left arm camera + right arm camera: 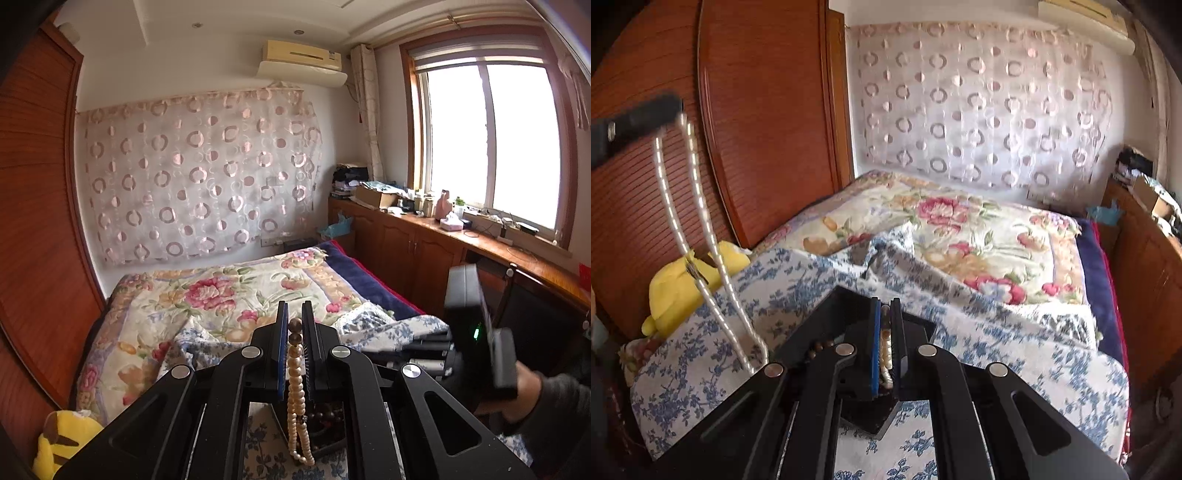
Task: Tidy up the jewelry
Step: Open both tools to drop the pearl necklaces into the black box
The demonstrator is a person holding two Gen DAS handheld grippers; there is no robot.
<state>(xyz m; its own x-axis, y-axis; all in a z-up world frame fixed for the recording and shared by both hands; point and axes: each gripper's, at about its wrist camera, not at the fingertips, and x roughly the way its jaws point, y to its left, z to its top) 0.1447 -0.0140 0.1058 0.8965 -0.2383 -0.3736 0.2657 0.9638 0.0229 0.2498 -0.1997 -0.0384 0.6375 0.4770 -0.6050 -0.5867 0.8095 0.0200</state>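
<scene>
Pearl necklace (296, 398) hangs pinched in the left gripper (294, 325). Right gripper (885, 321) jaws clamp pearls too, above a black tray (827, 314).

We count two grippers (294, 314) here, each clamped on the same single pearl necklace (295, 391), which hangs in two strands from the left one. One black tray (849, 295) sits under it on the bed, with one dark bead bracelet (327, 417) in it as far as we can tell. There's one yellow plush (679, 284), one bed (207, 295), one window (487, 147), and one air conditioner (301, 55). The counter clutter is too small to count.
</scene>
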